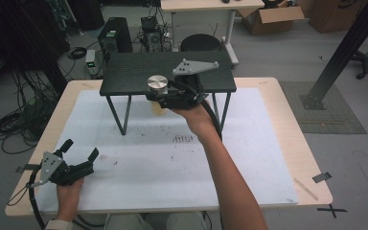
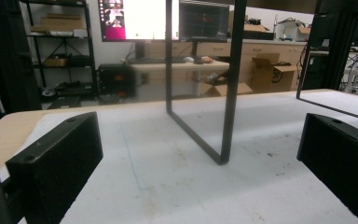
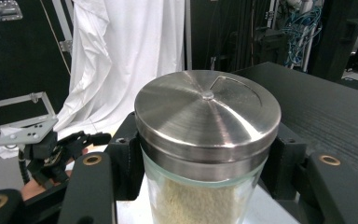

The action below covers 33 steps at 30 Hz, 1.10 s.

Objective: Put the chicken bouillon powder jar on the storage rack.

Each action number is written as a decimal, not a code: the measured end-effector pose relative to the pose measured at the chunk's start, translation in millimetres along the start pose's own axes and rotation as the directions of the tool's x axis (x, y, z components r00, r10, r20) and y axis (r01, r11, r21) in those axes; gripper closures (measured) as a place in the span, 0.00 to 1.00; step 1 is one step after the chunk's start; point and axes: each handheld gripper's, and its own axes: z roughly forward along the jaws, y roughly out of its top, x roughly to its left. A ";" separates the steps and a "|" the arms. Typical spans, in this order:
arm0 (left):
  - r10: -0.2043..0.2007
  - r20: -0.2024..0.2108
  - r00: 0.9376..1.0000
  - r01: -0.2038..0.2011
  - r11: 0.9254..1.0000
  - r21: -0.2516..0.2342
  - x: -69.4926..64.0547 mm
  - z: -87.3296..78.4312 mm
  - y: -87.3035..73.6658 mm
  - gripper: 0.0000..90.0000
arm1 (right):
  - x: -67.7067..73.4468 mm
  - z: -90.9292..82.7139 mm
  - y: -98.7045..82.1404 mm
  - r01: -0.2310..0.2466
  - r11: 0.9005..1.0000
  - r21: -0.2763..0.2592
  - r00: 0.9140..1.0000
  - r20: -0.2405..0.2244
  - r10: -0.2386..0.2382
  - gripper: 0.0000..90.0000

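Note:
A glass jar (image 1: 157, 84) with a brushed steel lid and pale grains inside (image 3: 207, 140) is held off the white mat, at the front edge of the small black table (image 1: 124, 72). My right gripper (image 1: 162, 99) is shut on the jar's glass body just below the lid, one jaw on each side (image 3: 200, 191). My left gripper (image 1: 80, 148) rests low at the near left of the mat. It is open, with nothing between its jaws (image 2: 198, 140). It also appears beyond the jar in the right gripper view (image 3: 60, 149).
The black table's thin leg frame (image 2: 228, 93) stands on the white mat (image 1: 172, 163) straight ahead of the left gripper. The wooden tabletop's edge (image 1: 311, 158) rims the mat. Cables, computers and boxes lie on the floor beyond.

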 end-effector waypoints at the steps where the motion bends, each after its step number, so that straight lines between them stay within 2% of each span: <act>1: 0.000 0.000 1.000 0.000 1.000 0.001 0.0 0.0 0.0 0.01 | -1.3 0.6 1.5 -0.002 1.000 -0.001 1.000 0.000 0.002 0.47; 6: 0.001 0.000 1.000 -0.001 1.000 0.003 0.0 0.2 0.1 0.01 | -6.0 3.8 9.2 -0.010 1.000 -0.009 1.000 -0.004 0.010 0.47; 16: 0.000 0.000 1.000 0.000 1.000 0.006 0.1 0.1 0.2 0.01 | -10.6 12.7 29.7 0.017 1.000 -0.013 1.000 -0.002 -0.017 0.47; 33: 0.000 0.001 1.000 0.000 1.000 0.005 0.2 0.1 0.1 0.01 | -29.5 33.1 44.6 0.012 1.000 -0.021 0.999 0.029 -0.012 0.47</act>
